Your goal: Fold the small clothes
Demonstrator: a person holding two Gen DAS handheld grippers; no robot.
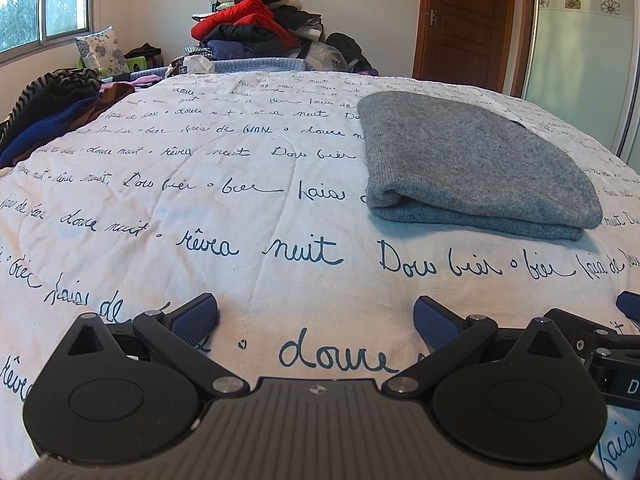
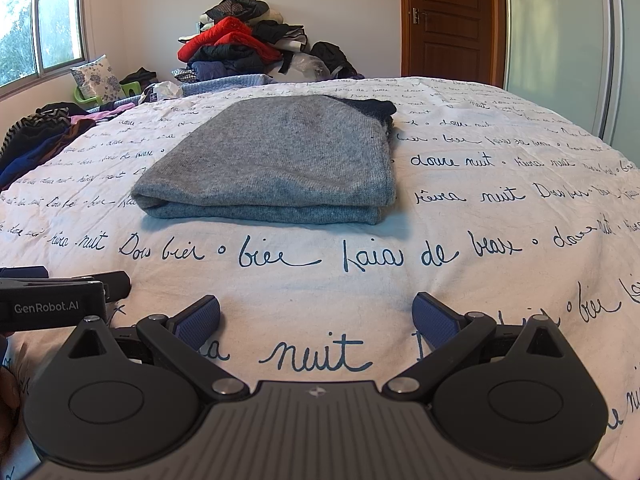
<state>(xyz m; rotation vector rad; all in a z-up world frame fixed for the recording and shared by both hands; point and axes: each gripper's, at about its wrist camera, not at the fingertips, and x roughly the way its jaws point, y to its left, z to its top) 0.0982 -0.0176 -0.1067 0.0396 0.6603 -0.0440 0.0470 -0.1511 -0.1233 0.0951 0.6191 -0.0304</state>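
Note:
A grey knit garment [image 1: 476, 164] lies folded into a thick rectangle on the white bedspread [image 1: 200, 208] with dark script. In the right wrist view the same grey garment [image 2: 276, 164] sits straight ahead, with a dark cloth [image 2: 376, 109] peeking out behind its far right corner. My left gripper [image 1: 316, 318] is open, low over the bedspread, well short of the garment and to its left. My right gripper [image 2: 316, 318] is open too, nothing between its blue pads [image 2: 434, 320]. The left gripper's body [image 2: 52, 300] shows at the left edge of the right wrist view.
A tall heap of clothes [image 1: 256, 24] with a red jacket rises beyond the bed's far end. Striped and blue clothes [image 1: 52, 108] lie on the bed's left side. A window [image 1: 40, 4] is at left, a wooden door [image 1: 468, 20] and a wardrobe [image 1: 580, 52] at right.

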